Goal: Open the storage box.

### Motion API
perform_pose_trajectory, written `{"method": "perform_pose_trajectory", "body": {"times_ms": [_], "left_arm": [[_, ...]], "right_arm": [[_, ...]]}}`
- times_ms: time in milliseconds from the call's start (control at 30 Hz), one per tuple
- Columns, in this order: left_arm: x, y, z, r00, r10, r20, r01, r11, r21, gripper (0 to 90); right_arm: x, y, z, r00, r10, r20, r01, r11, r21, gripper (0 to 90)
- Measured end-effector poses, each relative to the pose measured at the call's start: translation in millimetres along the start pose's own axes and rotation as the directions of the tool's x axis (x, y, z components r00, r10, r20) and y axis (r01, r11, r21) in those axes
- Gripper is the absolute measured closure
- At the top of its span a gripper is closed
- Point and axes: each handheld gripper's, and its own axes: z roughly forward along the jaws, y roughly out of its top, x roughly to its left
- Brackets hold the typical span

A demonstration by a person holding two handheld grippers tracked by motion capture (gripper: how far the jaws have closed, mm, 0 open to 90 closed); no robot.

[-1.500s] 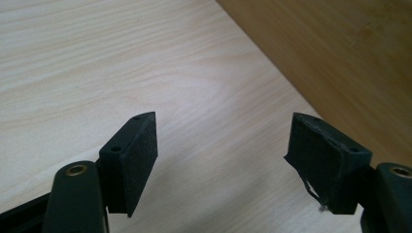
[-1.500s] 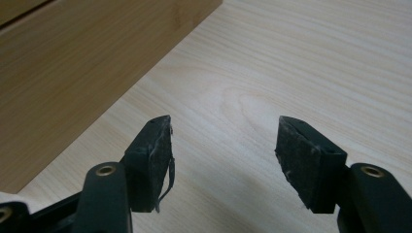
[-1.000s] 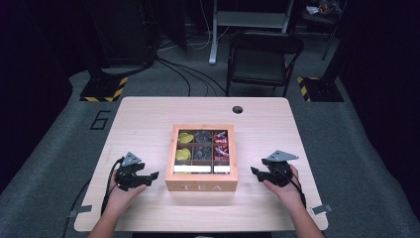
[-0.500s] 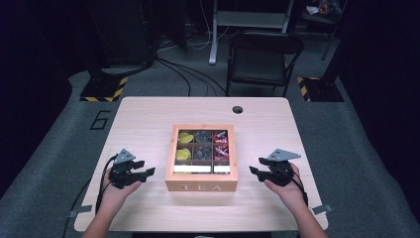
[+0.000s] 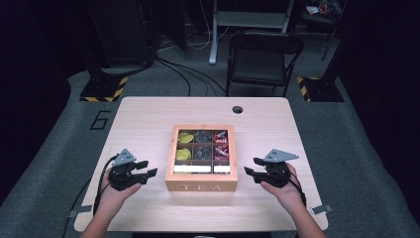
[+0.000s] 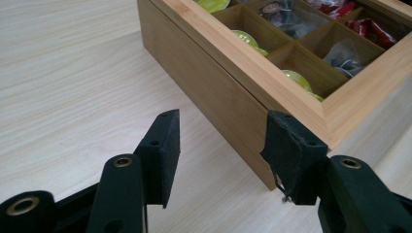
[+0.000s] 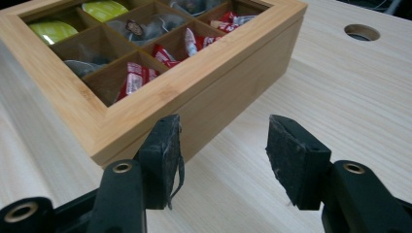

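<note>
A wooden tea box sits on the table between the two grippers, its front face lettered TEA. Its top is a window over a grid of compartments: yellow-green pods fill the column nearest the left gripper, dark grey sachets the middle column, and red packets the column nearest the right gripper. In the left gripper view the box corner stands just ahead of the jaws and to their right, with a green pod behind the frame. In the right gripper view the box lies ahead and to the left, a red packet in the nearest cell and a round cable hole far ahead to the right.

Both grippers have their jaws spread apart with nothing between them, each just beside the box without touching it.

Compared with half a second ago, the left gripper has drawn slightly closer to the box side; the right gripper and the box lie where they did.
</note>
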Motion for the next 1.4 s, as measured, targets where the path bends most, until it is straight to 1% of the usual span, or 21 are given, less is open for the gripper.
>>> {"method": "perform_pose_trajectory", "body": {"times_ms": [100,133,167,267,300,433,467,533,567,600,667,733,767,800,900,1100,1200,1267,1300,1333,1400], "left_arm": [[-2.8,-2.5,-0.1,1.0,0.006,0.001,-0.006,1.0,-0.007,47.6],[-4.0,-4.0,-1.1,0.9999,0.004,0.013,-0.004,1.0,-0.002,47.5],[-4.0,-4.0,-1.1,0.9999,0.004,0.013,-0.004,1.0,-0.002,47.5],[-7.0,-7.4,-1.5,0.9998,0.003,0.019,-0.003,1.0,-0.009,47.4],[-7.8,-7.9,-1.8,0.9997,0.002,0.024,-0.001,1.0,-0.007,47.5],[-10.4,-9.8,-4.2,0.999,0.004,0.044,-0.004,1.0,-0.008,47.2],[-11.8,-10.5,-4.3,0.9986,-0.011,0.052,0.012,0.9999,-0.011,47.2],[-12.8,-11.2,-3.4,0.9985,-0.014,0.054,0.015,0.9997,-0.02,47.2],[-13.1,-11.2,-3.7,0.9981,-0.004,0.062,0.004,0.9999,-0.01,47.2],[-14.1,-11.5,-3.3,0.9977,-0.002,0.067,0.003,1.0,-0.009,47.2],[-16.4,-12.1,-1.8,0.9975,0.004,0.071,-0.003,0.9999,-0.013,47.2],[-17.8,-12.1,-1.4,0.9966,0.015,0.081,-0.015,0.9999,-0.001,47.2],[-19.1,-12.5,-0.2,0.9968,0.015,0.078,-0.014,0.9999,-0.009,47.2],[-19.8,-12.4,-0.1,0.9958,0.016,0.09,-0.016,0.9999,0.0,47.2],[-21.5,-13.3,2.4,0.9951,0.01,0.098,-0.01,0.9999,-0.003,47.3],[-25.8,-15.3,6.0,0.9921,0.028,0.123,-0.029,0.9995,0.008,47.6],[-28.3,-16.5,8.7,0.9913,0.031,0.128,-0.033,0.9994,0.01,48.2],[-29.3,-17.2,10.7,0.9925,0.033,0.118,-0.033,0.9994,0.002,48.5],[-29.2,-17.3,10.6,0.9915,0.035,0.126,-0.037,0.9992,0.012,48.7],[-29.6,-17.4,11.5,0.9917,0.034,0.124,-0.036,0.9993,0.008,49.1],[-29.9,-17.6,12.2,0.9913,0.037,0.126,-0.039,0.9992,0.013,49.2]], "right_arm": [[2.4,0.2,-0.2,0.9999,-0.009,-0.008,0.009,1.0,0.001,46.3],[4.0,-0.1,-0.7,0.9997,-0.018,-0.013,0.018,0.9998,-0.002,46.7],[4.9,-0.3,-1.2,0.9996,-0.021,-0.018,0.021,0.9998,0.0,46.8],[6.6,-0.7,-2.4,0.9993,-0.026,-0.026,0.026,0.9997,0.0,46.8],[8.1,-0.7,-2.9,0.9995,-0.016,-0.028,0.016,0.9999,0.001,46.8],[10.1,-0.6,-4.5,0.9988,-0.022,-0.043,0.022,0.9997,-0.004,46.8],[11.3,-0.7,-5.2,0.9985,-0.031,-0.044,0.03,0.9995,-0.009,46.8],[11.7,-0.8,-5.5,0.9985,-0.033,-0.044,0.033,0.9994,-0.006,46.8],[12.1,-1.1,-5.6,0.9979,-0.039,-0.051,0.039,0.9992,-0.005,46.8],[13.5,-1.5,-5.1,0.9982,-0.032,-0.05,0.032,0.9995,-0.006,46.7],[14.3,-2.1,-5.0,0.9974,-0.044,-0.058,0.044,0.999,-0.001,46.7],[16.6,-3.1,-4.4,0.9974,-0.039,-0.06,0.039,0.9992,-0.002,46.5],[16.7,-3.7,-4.6,0.9965,-0.051,-0.067,0.051,0.9987,0.001,46.4],[18.1,-3.9,-4.1,0.997,-0.043,-0.064,0.043,0.9991,-0.002,46.4],[20.4,-4.9,-3.5,0.9961,-0.052,-0.072,0.052,0.9986,-0.004,46.5],[21.8,-6.1,-2.9,0.9942,-0.064,-0.086,0.064,0.9979,-0.011,46.0],[22.7,-7.4,-2.1,0.9935,-0.063,-0.095,0.062,0.998,-0.013,45.7],[23.2,-8.0,-1.8,0.9927,-0.065,-0.101,0.064,0.9979,-0.014,45.5],[24.0,-8.2,-1.8,0.9931,-0.059,-0.101,0.058,0.9982,-0.013,45.5],[24.0,-8.6,-1.8,0.9914,-0.071,-0.11,0.07,0.9974,-0.014,45.5],[24.3,-8.7,-1.7,0.9914,-0.069,-0.111,0.068,0.9976,-0.014,45.4]]}}
